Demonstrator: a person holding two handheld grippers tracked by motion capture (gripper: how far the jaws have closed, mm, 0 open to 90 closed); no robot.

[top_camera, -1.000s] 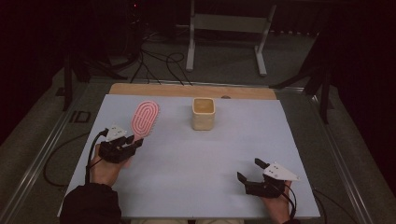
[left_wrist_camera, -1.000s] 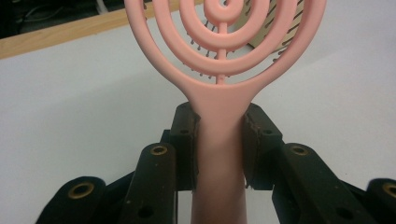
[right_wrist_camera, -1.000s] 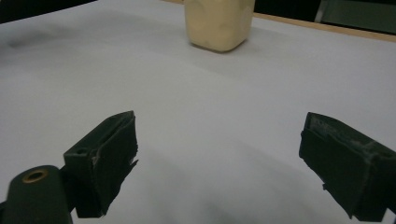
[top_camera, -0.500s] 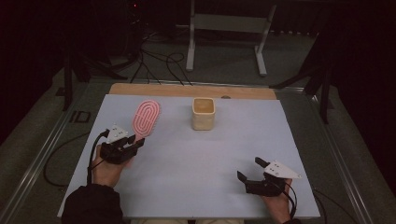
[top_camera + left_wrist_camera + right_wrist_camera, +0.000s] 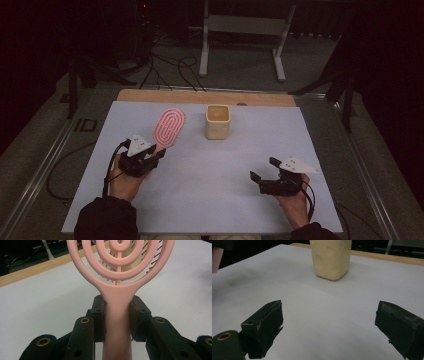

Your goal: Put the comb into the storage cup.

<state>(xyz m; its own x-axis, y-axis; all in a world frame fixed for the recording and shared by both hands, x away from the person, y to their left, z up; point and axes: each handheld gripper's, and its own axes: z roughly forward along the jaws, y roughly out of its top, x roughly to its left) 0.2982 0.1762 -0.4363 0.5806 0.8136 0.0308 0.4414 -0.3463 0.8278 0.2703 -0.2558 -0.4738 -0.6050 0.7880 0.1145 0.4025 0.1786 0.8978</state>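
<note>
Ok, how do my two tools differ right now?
The left tool is shut on the pink hairbrush, clamping its handle, while the right tool has nothing between its jaws. The left jaws sit narrow against that handle; the right jaws stand wide apart and have just been opening. The left tool points at the brush head, the right tool toward the cream cup. Both are black, hand-held, over the white table.

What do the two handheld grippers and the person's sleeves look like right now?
Both the left gripper and the right gripper are black with two blocky jaws, brass-coloured rivets and a pale grey three-cornered plate on top. A black cable trails from each. The sleeves are dark.
</note>
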